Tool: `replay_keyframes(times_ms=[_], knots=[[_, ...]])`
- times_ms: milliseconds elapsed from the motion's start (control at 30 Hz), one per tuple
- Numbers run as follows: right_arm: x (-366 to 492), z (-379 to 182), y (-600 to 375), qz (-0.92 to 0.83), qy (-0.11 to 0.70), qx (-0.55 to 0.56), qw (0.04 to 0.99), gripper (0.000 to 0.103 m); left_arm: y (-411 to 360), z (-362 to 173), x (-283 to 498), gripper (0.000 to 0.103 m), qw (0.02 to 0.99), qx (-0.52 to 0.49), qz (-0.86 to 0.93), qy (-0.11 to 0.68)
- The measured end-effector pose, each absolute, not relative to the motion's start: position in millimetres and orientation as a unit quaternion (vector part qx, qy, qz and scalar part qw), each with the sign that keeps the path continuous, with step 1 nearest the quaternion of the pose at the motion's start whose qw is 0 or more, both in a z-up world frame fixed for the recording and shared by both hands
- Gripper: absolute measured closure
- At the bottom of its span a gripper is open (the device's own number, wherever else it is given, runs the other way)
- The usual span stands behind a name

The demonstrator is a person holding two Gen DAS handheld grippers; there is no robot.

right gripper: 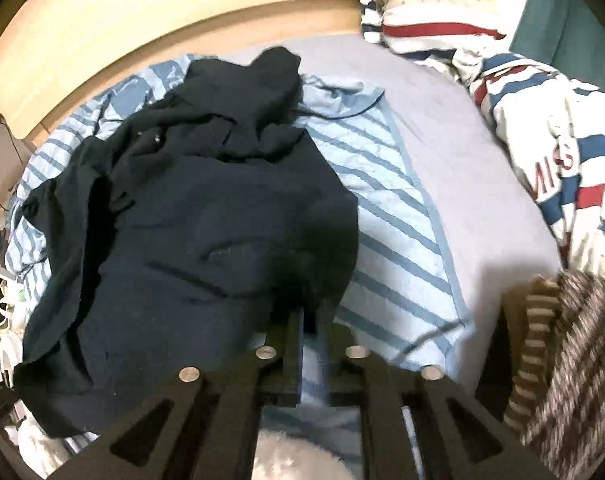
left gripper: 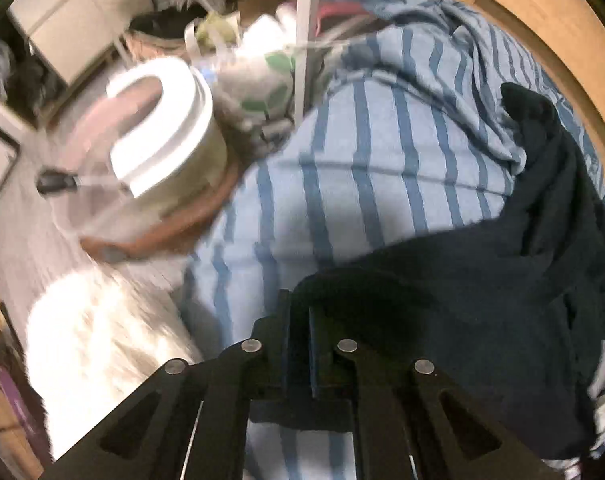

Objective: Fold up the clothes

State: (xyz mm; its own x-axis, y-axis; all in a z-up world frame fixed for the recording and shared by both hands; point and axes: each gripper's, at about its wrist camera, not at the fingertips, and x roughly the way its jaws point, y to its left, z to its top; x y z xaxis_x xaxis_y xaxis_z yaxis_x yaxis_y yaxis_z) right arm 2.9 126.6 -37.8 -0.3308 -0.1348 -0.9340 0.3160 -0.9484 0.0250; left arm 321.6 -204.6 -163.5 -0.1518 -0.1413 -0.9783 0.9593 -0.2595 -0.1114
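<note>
**Dark garment: one, crumpled on bed**

One dark garment (right gripper: 190,208) lies crumpled on one blue-striped cloth (right gripper: 398,240) spread over the bed. Two grippers attend. The left gripper (left gripper: 302,304) is clamped on the garment's hem. The right gripper (right gripper: 312,312) pinches its near edge, jaws narrow. One patterned quilt (right gripper: 542,140) sits well apart.
</note>
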Motion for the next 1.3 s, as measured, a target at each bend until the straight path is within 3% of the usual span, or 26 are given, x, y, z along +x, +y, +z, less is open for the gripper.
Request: replay_keyframes(times_ms=[33,67,100,133,167,200,300,400,533,667,700,767,867,900,933,967,1000,1133,1300], knots=[[11,-40,114,-0.8,0.089,0.571,0.163,0.063,-201,-165,323,0.092,0.422,0.479,-0.631,0.441],[20,-42,100,-0.784,0.09,0.584,0.193,0.037,-197,-167,324,0.083,0.407,0.474,-0.632,0.459],[26,-45,87,-0.774,0.086,0.59,0.213,0.033,-193,-169,323,0.075,0.385,0.474,-0.632,0.476],[29,-48,77,-0.767,0.084,0.594,0.226,0.032,-187,-169,319,0.052,0.356,0.481,-0.634,0.49],[31,-52,68,-0.761,0.084,0.599,0.235,0.03,-182,-167,314,0.035,0.329,0.483,-0.64,0.499],[30,-56,62,-0.758,0.088,0.603,0.233,0.03,-176,-163,310,0.034,0.301,0.482,-0.649,0.506],[24,-60,64,-0.761,0.092,0.607,0.21,0.03,-152,-151,298,0.034,0.234,0.479,-0.662,0.527],[9,-66,86,-0.767,0.063,0.616,0.17,0.028,-131,-181,296,0.034,0.205,0.471,-0.601,0.613],[-22,-94,129,-0.756,0.026,0.645,0.108,0.028,-97,-252,323,0.035,0.259,0.451,-0.465,0.716],[-34,-123,145,-0.724,0.037,0.679,0.114,0.028,-96,-265,329,0.038,0.294,0.424,-0.458,0.724],[-34,-130,142,-0.715,0.049,0.686,0.123,0.028,-97,-259,325,0.041,0.296,0.425,-0.476,0.711],[-35,-146,136,-0.695,0.054,0.704,0.136,0.026,-100,-246,317,0.062,0.297,0.428,-0.515,0.681],[-33,-166,125,-0.67,0.058,0.725,0.149,0.023,-104,-237,305,0.066,0.289,0.434,-0.551,0.651],[-31,-167,121,-0.671,0.066,0.723,0.154,0.026,-106,-243,302,0.071,0.283,0.435,-0.552,0.653],[-28,-159,116,-0.682,0.077,0.708,0.166,0.035,-106,-248,303,0.09,0.279,0.434,-0.55,0.656],[-24,-152,112,-0.694,0.089,0.692,0.178,0.071,-106,-249,306,0.098,0.278,0.43,-0.551,0.66],[-22,-143,110,-0.704,0.098,0.678,0.186,0.091,-106,-249,310,0.098,0.277,0.425,-0.551,0.663],[-18,-91,131,-0.751,0.119,0.626,0.172,0.092,-104,-217,335,0.099,0.304,0.423,-0.574,0.632],[-16,-32,187,-0.791,0.084,0.598,0.098,0.095,-100,-181,374,0.099,0.329,0.445,-0.603,0.574]])
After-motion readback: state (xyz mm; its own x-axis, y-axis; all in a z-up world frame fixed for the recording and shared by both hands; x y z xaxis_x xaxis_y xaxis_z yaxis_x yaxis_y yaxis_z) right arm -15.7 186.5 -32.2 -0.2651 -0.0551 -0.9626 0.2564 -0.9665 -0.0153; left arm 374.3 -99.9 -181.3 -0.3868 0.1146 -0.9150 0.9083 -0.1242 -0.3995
